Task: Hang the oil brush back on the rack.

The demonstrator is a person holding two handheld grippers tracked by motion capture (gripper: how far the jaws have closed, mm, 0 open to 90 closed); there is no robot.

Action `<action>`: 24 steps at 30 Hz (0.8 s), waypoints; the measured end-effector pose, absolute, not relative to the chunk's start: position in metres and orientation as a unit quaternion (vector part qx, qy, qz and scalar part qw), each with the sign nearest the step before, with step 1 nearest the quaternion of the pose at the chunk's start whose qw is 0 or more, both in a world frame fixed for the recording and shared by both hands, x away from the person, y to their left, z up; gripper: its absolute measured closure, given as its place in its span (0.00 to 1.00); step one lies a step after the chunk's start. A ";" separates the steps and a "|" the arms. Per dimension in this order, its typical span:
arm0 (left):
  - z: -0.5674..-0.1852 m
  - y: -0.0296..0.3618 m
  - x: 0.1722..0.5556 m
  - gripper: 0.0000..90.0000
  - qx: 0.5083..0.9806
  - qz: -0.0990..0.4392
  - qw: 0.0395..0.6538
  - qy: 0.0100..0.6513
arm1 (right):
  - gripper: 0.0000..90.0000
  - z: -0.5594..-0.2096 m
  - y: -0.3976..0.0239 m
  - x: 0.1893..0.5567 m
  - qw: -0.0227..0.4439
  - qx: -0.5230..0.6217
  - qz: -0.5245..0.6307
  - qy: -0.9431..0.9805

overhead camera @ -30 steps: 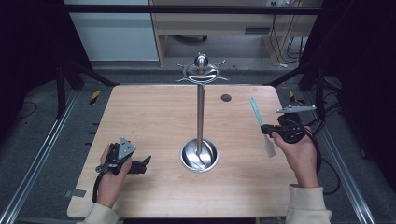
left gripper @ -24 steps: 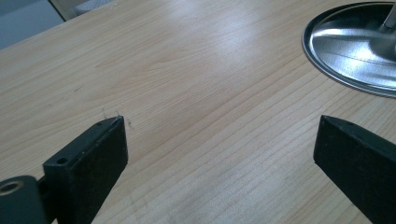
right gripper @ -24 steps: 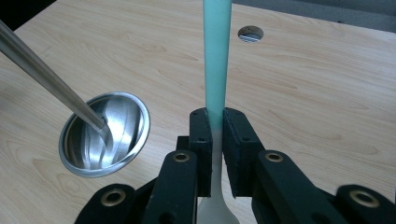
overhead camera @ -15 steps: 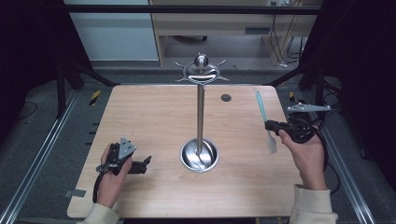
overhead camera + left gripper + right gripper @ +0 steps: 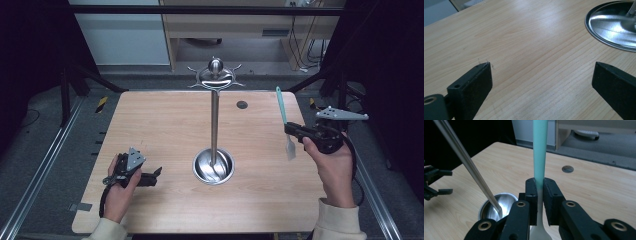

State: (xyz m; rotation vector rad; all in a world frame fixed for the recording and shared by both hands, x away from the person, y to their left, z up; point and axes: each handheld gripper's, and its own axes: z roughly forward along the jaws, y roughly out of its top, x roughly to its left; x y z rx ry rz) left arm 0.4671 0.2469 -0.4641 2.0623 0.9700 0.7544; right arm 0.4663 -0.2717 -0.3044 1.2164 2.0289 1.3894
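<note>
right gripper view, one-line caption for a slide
Right gripper shut on a teal-handled spatula, with the steel hanging stand on the wooden table behind.

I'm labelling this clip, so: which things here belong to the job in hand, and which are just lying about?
In the job:
- spatula, clamped in the right gripper
- metal stand, probably where it goes

Lying about:
- left gripper, open, resting on the table
- dark round spot in the tabletop

The table (image 5: 165,125) under my hands is pale wood, smooth and matt. The stand (image 5: 214,125) is polished, shiny metal. My spatula (image 5: 283,112) looks like smooth matt plastic.
</note>
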 end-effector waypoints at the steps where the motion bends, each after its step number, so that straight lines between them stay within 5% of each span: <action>1: -0.464 0.247 0.467 0.03 0.800 0.293 0.363 0.377 | 0.92 -0.303 -0.271 0.465 0.200 0.430 0.500 0.724; 24: -0.464 0.247 0.467 0.03 0.800 0.293 0.362 0.377 | 0.92 -0.279 -0.254 0.446 0.210 0.372 0.551 0.717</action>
